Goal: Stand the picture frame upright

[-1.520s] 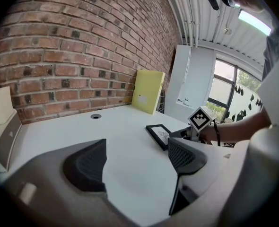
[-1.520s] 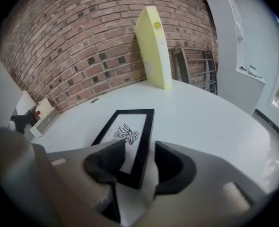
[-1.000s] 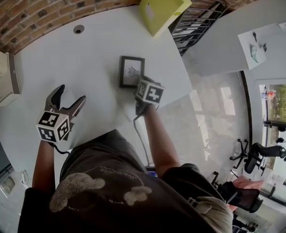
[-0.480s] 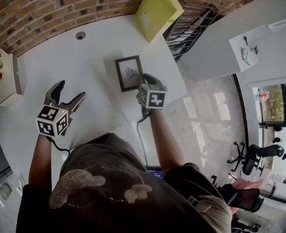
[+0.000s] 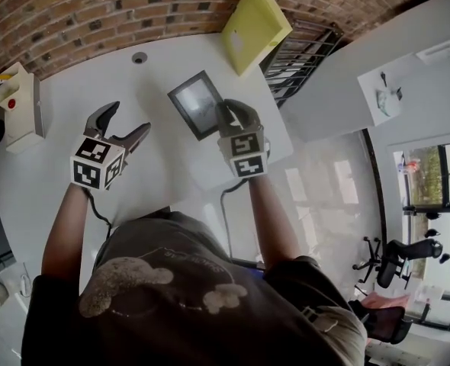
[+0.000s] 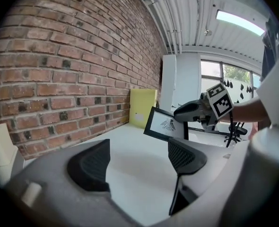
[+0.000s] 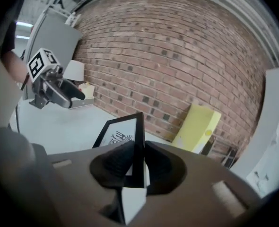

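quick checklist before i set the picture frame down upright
1. Right gripper shut on the picture frame edge: ok.
2. Frame standing upright: not ok, tilted in the grip.
3. Left gripper open, nothing between its jaws: ok.
4. Yellow board apart from the frame: ok.
5. Frame's back stand folded out: cannot tell.

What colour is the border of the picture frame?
Black; the picture frame shows best in the left gripper view.
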Action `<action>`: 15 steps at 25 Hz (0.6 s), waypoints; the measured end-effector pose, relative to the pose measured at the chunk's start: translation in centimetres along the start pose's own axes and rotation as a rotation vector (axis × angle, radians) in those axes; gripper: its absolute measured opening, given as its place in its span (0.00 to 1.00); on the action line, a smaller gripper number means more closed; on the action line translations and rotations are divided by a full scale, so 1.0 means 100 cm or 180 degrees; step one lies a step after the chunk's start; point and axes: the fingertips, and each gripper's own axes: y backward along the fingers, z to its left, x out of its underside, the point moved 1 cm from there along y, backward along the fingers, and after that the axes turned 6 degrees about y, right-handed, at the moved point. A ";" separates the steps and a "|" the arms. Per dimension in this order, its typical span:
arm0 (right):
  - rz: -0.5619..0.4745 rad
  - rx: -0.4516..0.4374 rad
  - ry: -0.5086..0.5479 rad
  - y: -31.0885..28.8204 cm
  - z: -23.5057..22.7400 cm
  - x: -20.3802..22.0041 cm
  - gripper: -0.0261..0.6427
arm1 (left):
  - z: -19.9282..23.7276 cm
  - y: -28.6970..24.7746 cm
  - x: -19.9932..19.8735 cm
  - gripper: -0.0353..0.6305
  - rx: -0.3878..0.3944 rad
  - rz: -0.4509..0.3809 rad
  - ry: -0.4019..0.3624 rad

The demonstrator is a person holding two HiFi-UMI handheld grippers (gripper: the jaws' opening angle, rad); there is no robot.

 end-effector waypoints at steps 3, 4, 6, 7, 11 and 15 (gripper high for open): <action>-0.0123 -0.0045 0.0537 0.008 0.011 -0.024 0.15 | -0.003 -0.004 -0.009 0.65 0.0007 -0.0032 -0.0120; -0.0160 -0.0072 0.0680 0.010 0.016 -0.030 0.15 | -0.005 -0.006 -0.011 0.65 0.0015 -0.0033 -0.0153; -0.0237 -0.0154 0.0902 0.013 0.027 -0.041 0.15 | -0.008 -0.010 -0.015 0.63 0.0025 -0.0030 -0.0209; -0.0263 -0.0197 0.0993 0.013 0.033 -0.044 0.15 | -0.009 -0.012 -0.017 0.58 0.0025 -0.0036 -0.0233; -0.0326 -0.0305 0.1333 0.014 0.054 -0.055 0.15 | -0.017 -0.018 -0.022 0.47 0.0114 -0.0064 -0.0251; -0.0435 -0.0385 0.1536 0.015 0.073 -0.070 0.15 | -0.014 -0.024 -0.018 0.47 0.0094 0.0046 -0.0230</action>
